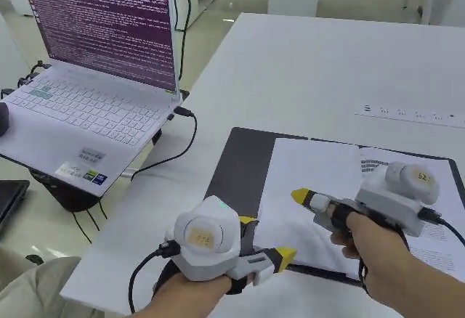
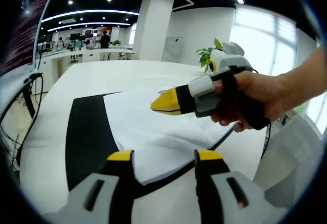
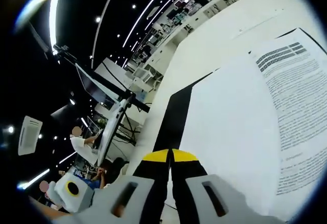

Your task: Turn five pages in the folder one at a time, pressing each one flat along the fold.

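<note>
Folder [image 1: 232,165] lies open on the desk [image 1: 327,64], blank page [image 1: 312,180] turned left; count so far unclear. Left tool [image 2: 164,156] apart, right tool [image 3: 169,156] together, both empty over it

Across the upper centre and right of the head view the table [image 1: 312,64] lies bare, leaving wide room to pass. At upper left the laptop [image 1: 94,78] blocks the way, and its black cable [image 1: 185,140] trails toward the folder [image 1: 236,165] at lower right. A white strip [image 1: 410,113] lies at the right edge. The right gripper [image 1: 299,196] hangs just ahead of the spread jaws of the left gripper [image 1: 267,239], near but apart.
</note>
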The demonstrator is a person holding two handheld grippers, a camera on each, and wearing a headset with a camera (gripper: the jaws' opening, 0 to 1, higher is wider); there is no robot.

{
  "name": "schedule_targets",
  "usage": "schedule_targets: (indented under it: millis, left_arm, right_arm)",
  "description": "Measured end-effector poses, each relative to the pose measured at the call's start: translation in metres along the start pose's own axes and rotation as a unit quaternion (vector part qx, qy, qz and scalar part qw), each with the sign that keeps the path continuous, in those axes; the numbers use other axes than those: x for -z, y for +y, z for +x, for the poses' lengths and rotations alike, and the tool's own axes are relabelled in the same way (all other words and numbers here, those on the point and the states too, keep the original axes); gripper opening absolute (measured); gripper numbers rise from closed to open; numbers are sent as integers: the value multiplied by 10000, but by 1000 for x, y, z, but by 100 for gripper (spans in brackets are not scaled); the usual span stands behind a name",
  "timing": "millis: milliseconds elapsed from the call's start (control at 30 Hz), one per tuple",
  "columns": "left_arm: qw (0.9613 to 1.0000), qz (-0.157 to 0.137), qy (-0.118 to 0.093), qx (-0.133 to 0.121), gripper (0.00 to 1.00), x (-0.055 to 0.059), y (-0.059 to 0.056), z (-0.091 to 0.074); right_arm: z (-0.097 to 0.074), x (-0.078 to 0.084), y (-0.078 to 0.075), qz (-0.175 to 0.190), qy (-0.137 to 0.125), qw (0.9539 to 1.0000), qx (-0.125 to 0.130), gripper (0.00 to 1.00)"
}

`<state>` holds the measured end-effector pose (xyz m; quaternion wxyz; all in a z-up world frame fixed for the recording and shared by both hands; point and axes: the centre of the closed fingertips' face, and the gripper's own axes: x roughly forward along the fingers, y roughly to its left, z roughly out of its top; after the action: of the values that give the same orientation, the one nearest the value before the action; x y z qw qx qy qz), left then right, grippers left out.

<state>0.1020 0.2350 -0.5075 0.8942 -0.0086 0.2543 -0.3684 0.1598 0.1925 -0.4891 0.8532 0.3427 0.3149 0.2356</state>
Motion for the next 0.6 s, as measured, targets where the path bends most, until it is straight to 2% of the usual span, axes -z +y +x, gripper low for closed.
schedule_targets:
  millis: [133,167,233,300,433,600]
  left_arm:
    - [9999,-28,15,-147,43,0,4,17]
    - [9998,-17,39,-193,42,1,5,21]
    - [9995,20,58,-301,41,3,8,27]
    - [9993,21,120,-363,40,7,10,31]
    - [9987,77,243,-452,41,16,11,35]
    - [9979,83,363,-533,40,26,13,33]
  right_arm:
    - [-17,-16,-18,-247,-308,9992,77,0]
    - [-21,-22,-25,-363,-431,9983,128,0]
    - [-28,-25,-31,-412,-475,9979,172,0]
    - [-34,-32,-38,-590,-645,9958,269,0]
    - [-42,-39,-48,-769,-719,9936,400,0]
    - [-43,-47,-57,-975,-805,9911,428,0]
